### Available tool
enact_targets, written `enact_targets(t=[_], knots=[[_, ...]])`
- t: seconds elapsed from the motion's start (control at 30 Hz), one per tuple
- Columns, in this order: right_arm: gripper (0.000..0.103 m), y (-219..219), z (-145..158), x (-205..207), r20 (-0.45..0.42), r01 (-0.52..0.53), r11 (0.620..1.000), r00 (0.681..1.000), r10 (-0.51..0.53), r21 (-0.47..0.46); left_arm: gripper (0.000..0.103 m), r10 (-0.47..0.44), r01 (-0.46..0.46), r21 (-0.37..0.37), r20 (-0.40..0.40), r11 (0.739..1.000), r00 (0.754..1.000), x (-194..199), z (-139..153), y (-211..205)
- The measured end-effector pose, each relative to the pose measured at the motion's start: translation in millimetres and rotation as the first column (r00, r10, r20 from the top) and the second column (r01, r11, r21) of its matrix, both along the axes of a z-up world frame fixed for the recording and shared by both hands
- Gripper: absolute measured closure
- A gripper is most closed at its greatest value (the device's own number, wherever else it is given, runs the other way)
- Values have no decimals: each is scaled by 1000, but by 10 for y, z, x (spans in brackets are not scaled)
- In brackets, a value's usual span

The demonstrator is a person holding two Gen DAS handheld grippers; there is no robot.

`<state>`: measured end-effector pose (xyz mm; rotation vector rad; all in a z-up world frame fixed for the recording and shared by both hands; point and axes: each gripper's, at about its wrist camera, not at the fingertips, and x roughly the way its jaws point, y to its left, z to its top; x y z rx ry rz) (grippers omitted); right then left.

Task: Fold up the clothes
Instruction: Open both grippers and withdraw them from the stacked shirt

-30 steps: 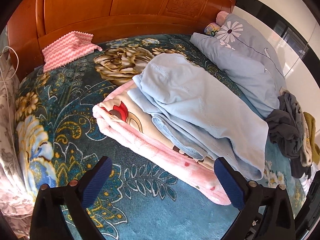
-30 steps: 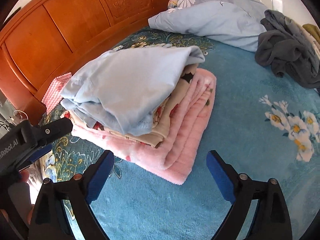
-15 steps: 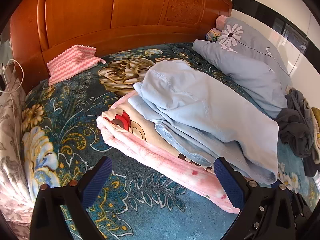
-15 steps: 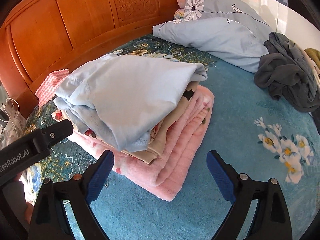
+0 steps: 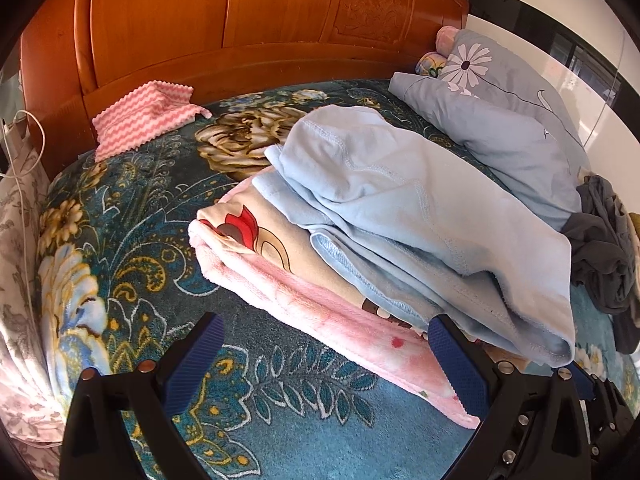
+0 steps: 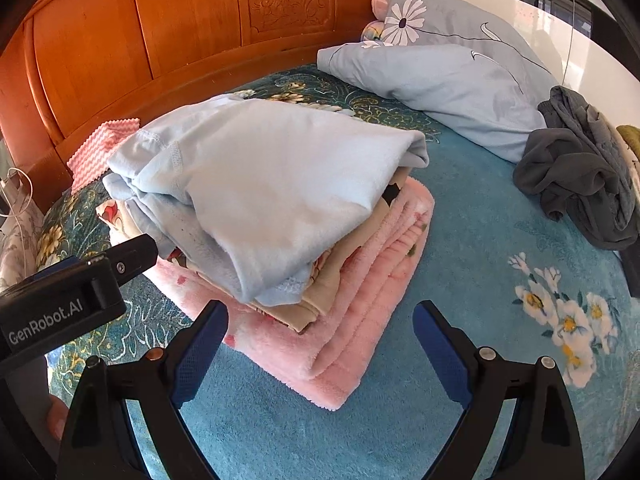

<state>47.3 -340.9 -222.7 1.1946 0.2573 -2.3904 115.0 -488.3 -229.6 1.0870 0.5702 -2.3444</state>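
Two empty grippers, left gripper [image 5: 324, 356] and right gripper [image 6: 320, 340], jaws wide: nudging the folded stack [image 6: 280, 200] could topple your light-blue top garment [image 5: 400, 208].

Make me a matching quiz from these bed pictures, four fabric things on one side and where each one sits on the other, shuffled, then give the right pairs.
Things
1. light blue garment
2. pink blanket
3. zigzag cloth
4. dark grey clothes

Places
A. crumpled heap next to the blue pillow
B. against the wooden headboard
C. top of the folded stack
D. bottom of the folded stack, on the bedspread

Pairs: 1-C, 2-D, 3-B, 4-A
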Motion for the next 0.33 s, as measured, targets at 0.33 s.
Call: enact_targets(t=[0.33], knots=[[9, 9, -2, -9, -16, 16, 1000, 1000, -16, 19, 0, 18, -18, 7, -38, 1000, 999, 28, -49, 53]])
